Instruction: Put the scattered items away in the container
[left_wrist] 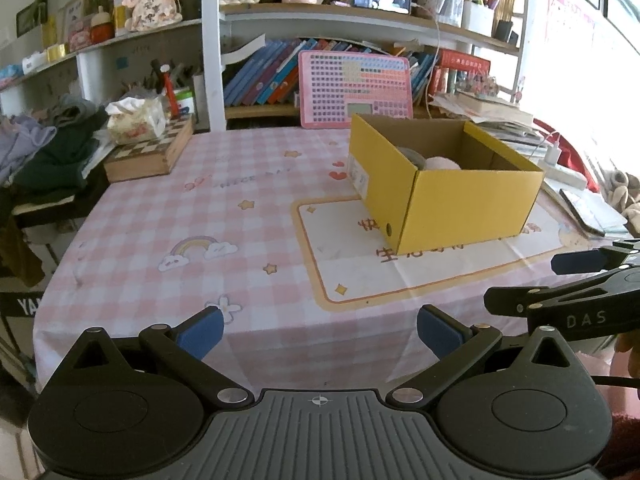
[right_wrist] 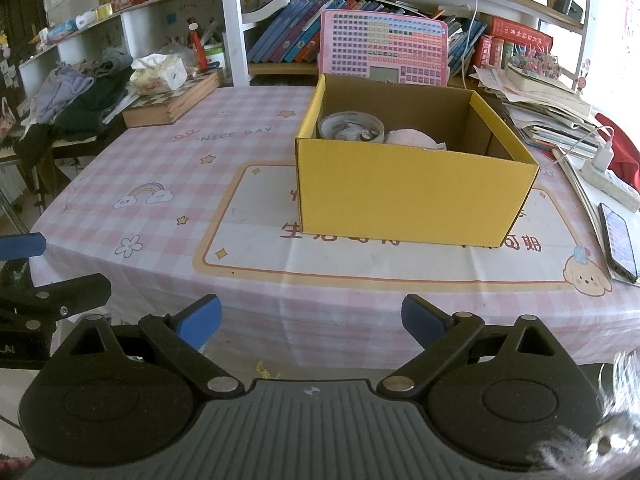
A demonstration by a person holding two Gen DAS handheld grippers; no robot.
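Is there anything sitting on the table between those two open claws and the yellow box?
Nothing visible does. Both the left gripper and the right gripper are open and empty, and only bare pink checked tablecloth lies between them and the yellow box. The phone lies off to the right, out of the way.

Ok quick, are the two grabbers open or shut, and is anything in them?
Left gripper: open, holding nothing, above the table's near edge.
Right gripper: open, holding nothing, facing the yellow box.

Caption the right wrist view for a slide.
Open right gripper faces a yellow box holding a tape roll on the pink tablecloth.
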